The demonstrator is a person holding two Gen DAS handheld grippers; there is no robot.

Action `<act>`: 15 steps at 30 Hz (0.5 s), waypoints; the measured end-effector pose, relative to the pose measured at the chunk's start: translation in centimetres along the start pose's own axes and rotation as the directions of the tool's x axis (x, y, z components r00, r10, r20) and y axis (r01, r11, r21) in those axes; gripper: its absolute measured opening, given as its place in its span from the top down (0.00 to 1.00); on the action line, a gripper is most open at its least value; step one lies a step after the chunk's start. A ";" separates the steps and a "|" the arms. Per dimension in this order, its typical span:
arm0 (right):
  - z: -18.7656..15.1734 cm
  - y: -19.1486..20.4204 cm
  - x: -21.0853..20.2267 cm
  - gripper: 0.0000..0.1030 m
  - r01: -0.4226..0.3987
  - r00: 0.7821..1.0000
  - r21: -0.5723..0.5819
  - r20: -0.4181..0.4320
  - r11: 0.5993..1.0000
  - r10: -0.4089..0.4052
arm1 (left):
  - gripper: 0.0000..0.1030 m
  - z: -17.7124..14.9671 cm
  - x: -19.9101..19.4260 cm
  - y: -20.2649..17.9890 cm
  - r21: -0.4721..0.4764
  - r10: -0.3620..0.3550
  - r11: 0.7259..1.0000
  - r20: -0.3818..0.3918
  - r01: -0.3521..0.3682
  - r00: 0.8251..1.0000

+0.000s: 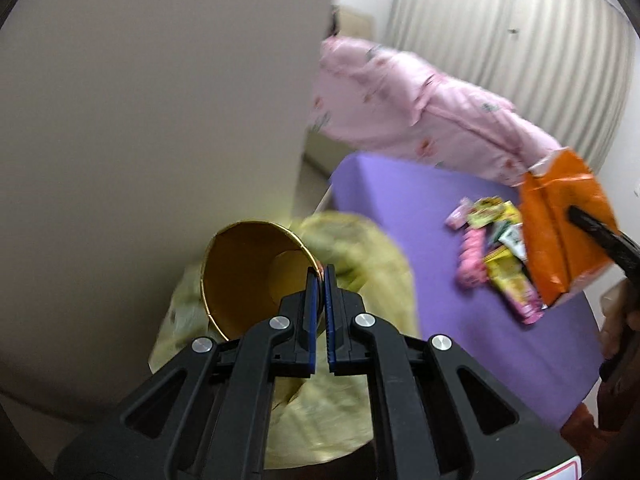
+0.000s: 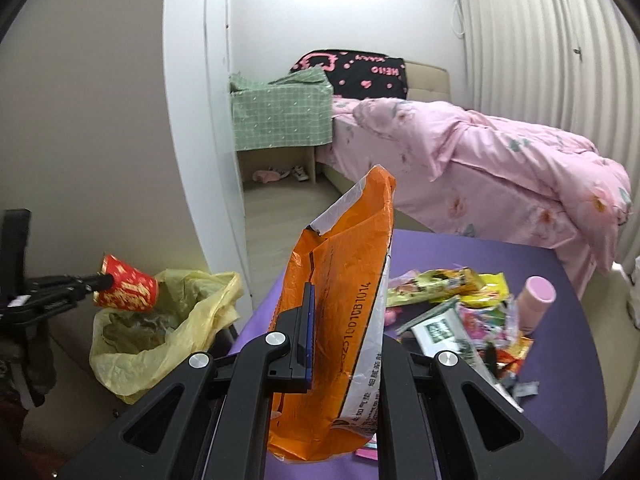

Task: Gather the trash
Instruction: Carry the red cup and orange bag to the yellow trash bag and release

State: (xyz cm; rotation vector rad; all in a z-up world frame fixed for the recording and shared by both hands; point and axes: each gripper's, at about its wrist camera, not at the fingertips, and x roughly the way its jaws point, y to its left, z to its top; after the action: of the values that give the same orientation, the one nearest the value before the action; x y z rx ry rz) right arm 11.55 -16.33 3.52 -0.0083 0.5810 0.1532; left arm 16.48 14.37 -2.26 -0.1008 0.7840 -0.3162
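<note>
Two tools are at work: the left tool (image 1: 320,276) is clamped on the rim of one paper cup (image 1: 252,276), red outside and gold inside, held over the one yellow trash bag (image 2: 160,328) that gapes open beside the purple desk (image 2: 552,400). The right tool (image 2: 344,292) is pinched tight on one orange packet (image 2: 340,320), held upright above the desk. On the desk lies a heap of snack wrappers (image 2: 460,304), too jumbled to count, beside one pink cylinder (image 2: 536,300).

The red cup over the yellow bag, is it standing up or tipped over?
Tipped over. The red cup lies sideways in the left tongs, above the yellow bag; its empty gold inside faces the left camera.
</note>
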 end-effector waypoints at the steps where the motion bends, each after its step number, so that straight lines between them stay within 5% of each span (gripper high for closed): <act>1: -0.3 0.4 0.2 0.92 -0.001 1.000 -0.009 -0.005 1.000 0.001 | 0.97 -0.4 0.7 0.5 -0.012 0.002 1.000 -0.025 -0.002 1.000; 7: -1.5 0.3 1.2 0.92 0.002 0.999 -0.017 -0.043 1.000 -0.002 | 0.97 -4.2 5.3 -0.1 -0.062 -0.057 0.997 -0.194 0.045 0.979; 15: -2.0 -0.4 0.8 0.92 0.010 0.999 0.002 -0.042 1.000 -0.010 | 0.96 -6.2 6.1 -2.7 -0.046 -0.092 0.995 -0.229 0.084 0.969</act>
State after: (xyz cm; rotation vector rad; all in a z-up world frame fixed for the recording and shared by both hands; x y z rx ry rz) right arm 11.18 -16.72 1.42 -0.0121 0.6232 0.1427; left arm 15.49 10.08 -10.24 -0.1343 1.0184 -0.4034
